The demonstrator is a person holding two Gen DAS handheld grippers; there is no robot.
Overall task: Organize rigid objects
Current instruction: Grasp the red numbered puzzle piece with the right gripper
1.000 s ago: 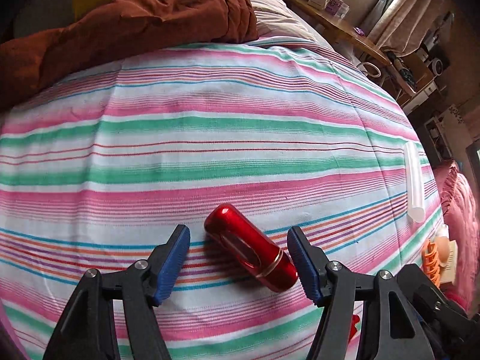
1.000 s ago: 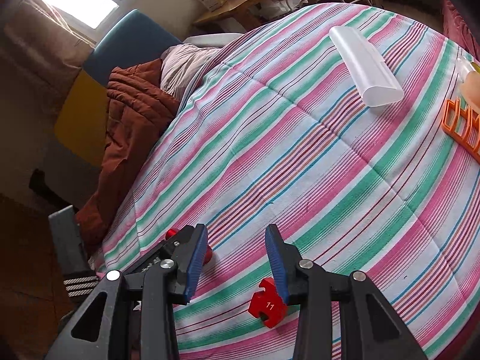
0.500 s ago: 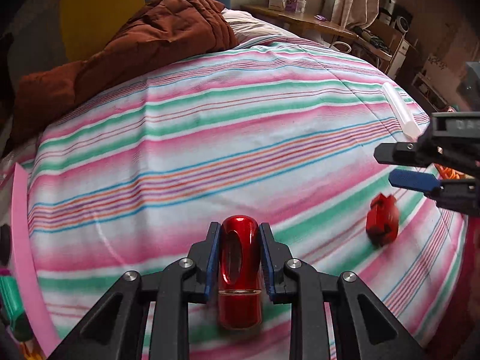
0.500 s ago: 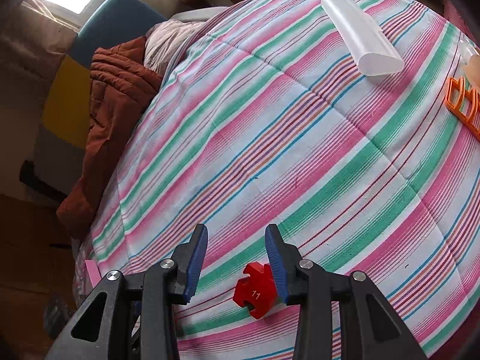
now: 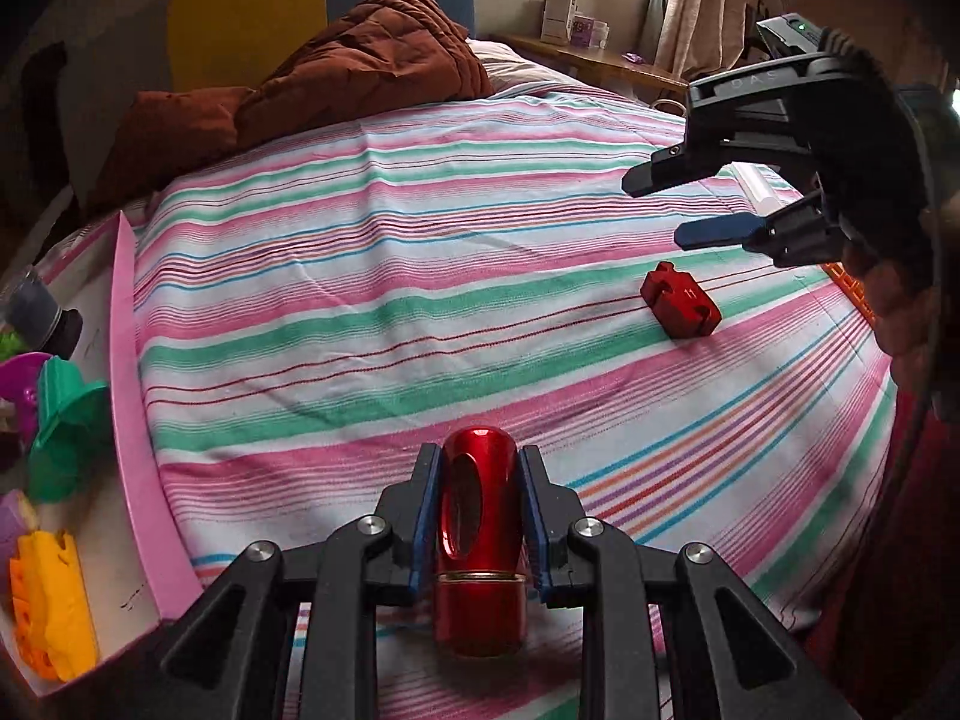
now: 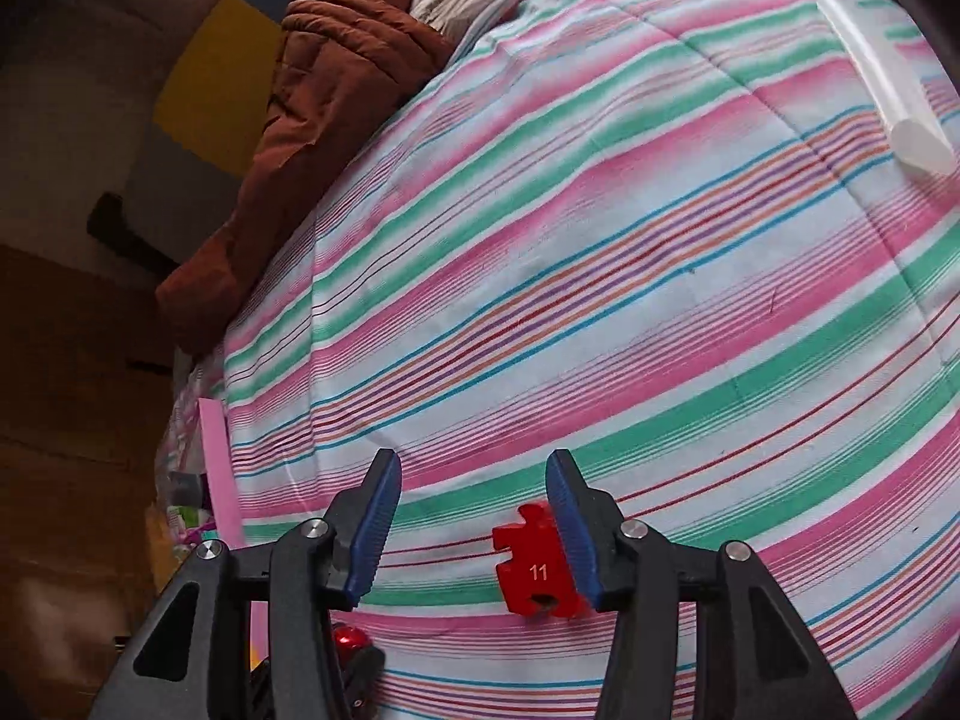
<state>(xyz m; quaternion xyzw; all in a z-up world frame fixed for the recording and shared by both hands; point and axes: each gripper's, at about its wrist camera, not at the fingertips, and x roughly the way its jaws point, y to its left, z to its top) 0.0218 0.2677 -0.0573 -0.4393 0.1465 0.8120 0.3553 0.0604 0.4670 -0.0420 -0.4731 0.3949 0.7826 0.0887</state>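
My left gripper (image 5: 478, 483) is shut on a shiny red cylindrical case (image 5: 478, 540), held above the striped bedspread (image 5: 420, 276). The case's tip shows in the right wrist view (image 6: 350, 639). A red puzzle-shaped block marked 11 (image 5: 681, 307) lies on the bedspread to the right. My right gripper (image 6: 474, 516) is open and hovers over that block (image 6: 537, 570), which sits by its right finger. The right gripper also shows in the left wrist view (image 5: 666, 204). A pink-rimmed box (image 5: 129, 396) at the left holds several plastic toys.
A brown quilt (image 5: 336, 84) lies at the bed's head. A translucent white case (image 6: 882, 78) lies at the far right of the bed. An orange rack (image 5: 852, 288) sits behind the right gripper. A wooden side table (image 5: 600, 57) stands beyond.
My left gripper closed on the red case and lifted it, swinging left so the pink box came into view. My right gripper moved over the red block.
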